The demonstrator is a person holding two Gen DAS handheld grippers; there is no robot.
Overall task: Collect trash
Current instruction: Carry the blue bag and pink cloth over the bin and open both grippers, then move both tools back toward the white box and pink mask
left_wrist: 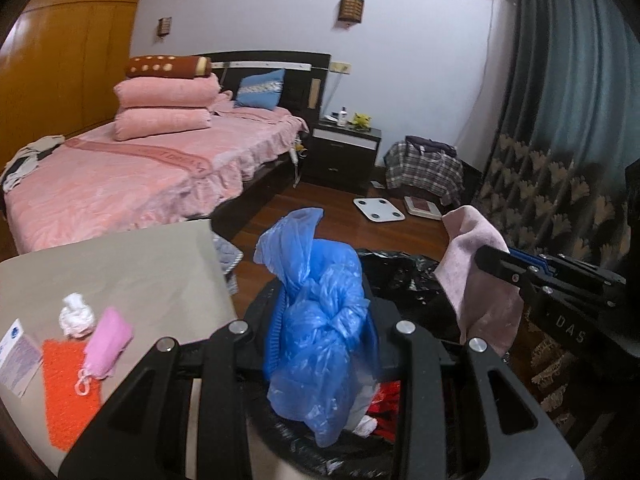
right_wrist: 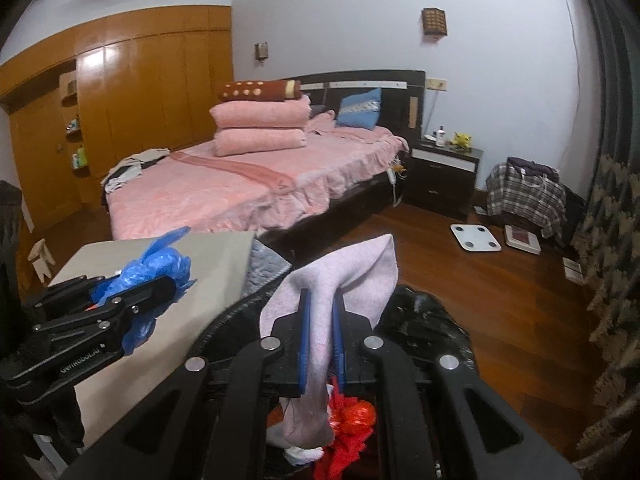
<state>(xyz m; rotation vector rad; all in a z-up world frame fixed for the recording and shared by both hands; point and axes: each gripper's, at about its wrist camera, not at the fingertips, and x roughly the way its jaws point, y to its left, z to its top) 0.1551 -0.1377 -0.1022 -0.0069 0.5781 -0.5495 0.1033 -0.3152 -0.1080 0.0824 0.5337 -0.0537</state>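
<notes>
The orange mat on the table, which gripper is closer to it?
Left. The left gripper hovers just right of the orange mat; the right gripper is farther right, beyond the bin.

Beige table (left_wrist: 140,264), orange mat (left_wrist: 66,392), pink pouch (left_wrist: 106,338), white wad (left_wrist: 76,314)

A crumpled blue plastic bag (left_wrist: 320,320) hangs bunched over the black-lined trash bin (left_wrist: 404,276). At its three o'clock a pale pink cloth (right_wrist: 332,300) droops, pinched upright, above red wrapping (right_wrist: 348,420).
</notes>
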